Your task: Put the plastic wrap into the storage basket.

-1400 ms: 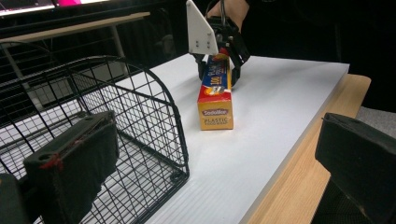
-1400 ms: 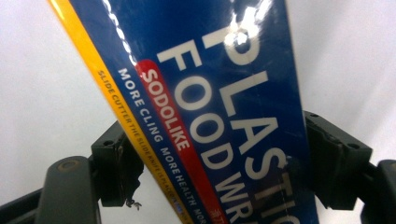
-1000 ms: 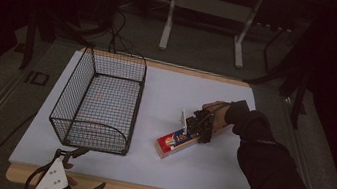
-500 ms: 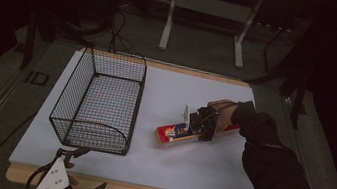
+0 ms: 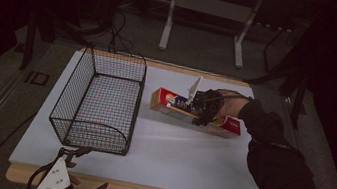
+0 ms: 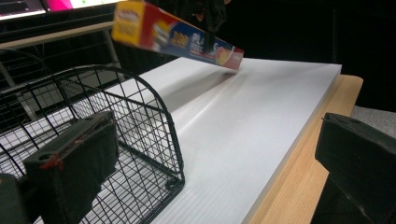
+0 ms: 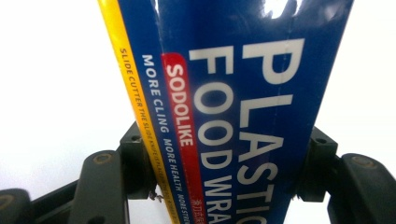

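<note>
A long blue, red and yellow plastic food wrap box (image 5: 171, 103) hangs above the white table top (image 5: 187, 158), lying roughly level. My right gripper (image 5: 203, 111) is shut on its middle; its jaws have just been closing, with the box (image 7: 233, 116) between them. In the left gripper view the box (image 6: 177, 35) floats high at the back. An empty black wire basket (image 5: 111, 56) stands on the left of the table. My left gripper (image 5: 89, 169) rests at the front left edge, open and holding nothing, beside the basket's near corner (image 6: 140, 121).
The table's wooden front edge (image 6: 289, 177) runs under my left gripper (image 6: 217, 158). A grey desk frame (image 5: 210, 4) and cables lie on the dark floor behind the table. Bare white surface lies between basket and right forearm (image 5: 278, 161).
My right gripper has lifted the box off the table and carried it toward the back and the basket. The box has swung from a diagonal to nearly crosswise. The left gripper has kept still.
</note>
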